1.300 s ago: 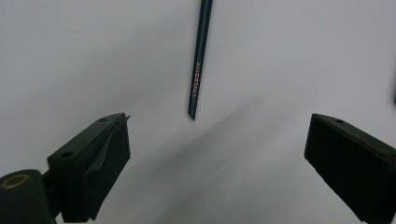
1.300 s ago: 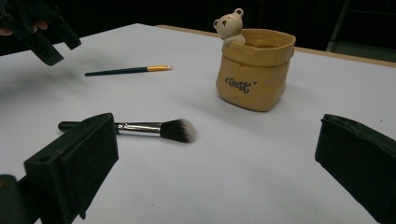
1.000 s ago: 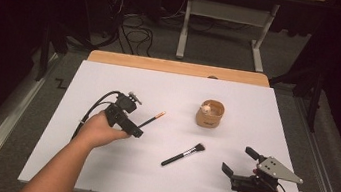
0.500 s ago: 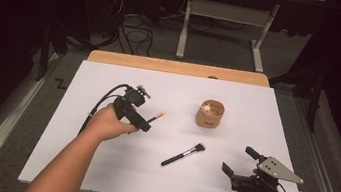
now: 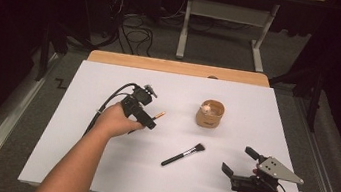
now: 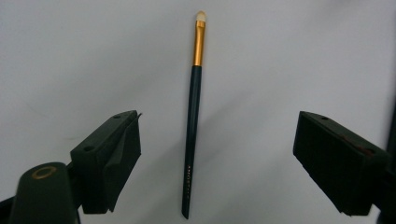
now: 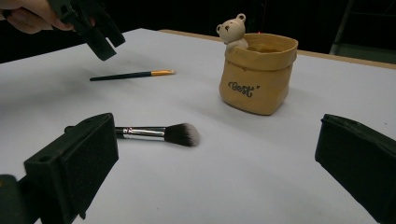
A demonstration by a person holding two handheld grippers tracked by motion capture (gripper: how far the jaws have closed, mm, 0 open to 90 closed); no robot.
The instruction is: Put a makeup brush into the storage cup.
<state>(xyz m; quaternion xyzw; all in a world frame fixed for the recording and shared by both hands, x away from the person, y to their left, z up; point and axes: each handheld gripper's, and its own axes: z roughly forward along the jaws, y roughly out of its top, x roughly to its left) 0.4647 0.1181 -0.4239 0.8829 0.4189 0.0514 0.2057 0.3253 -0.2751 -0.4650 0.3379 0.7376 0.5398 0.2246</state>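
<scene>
The left gripper (image 5: 150,121), at the centre left of the high view, hangs above the thin brush (image 6: 194,112) with its jaws wide apart. They have just been closing a little, but the pads do not touch anything yet. In the left gripper view the brush lies flat on the white table (image 5: 98,166), between the two jaws and running along them, with its gold ferrule and pale tip toward the top of the frame.

To do this step well, I think the gripper should come straight down, keep the dark handle centred between the pads, and close only when the pads are level with it.

The right gripper (image 5: 244,166), at the lower right of the high view, is also open and empty. In its own view, the powder brush (image 7: 159,134) lies at the centre left. The tan pot (image 7: 258,72) with a small bear has the word "Best" written on it. The small print on the thin brush handle is too fine to read.
</scene>
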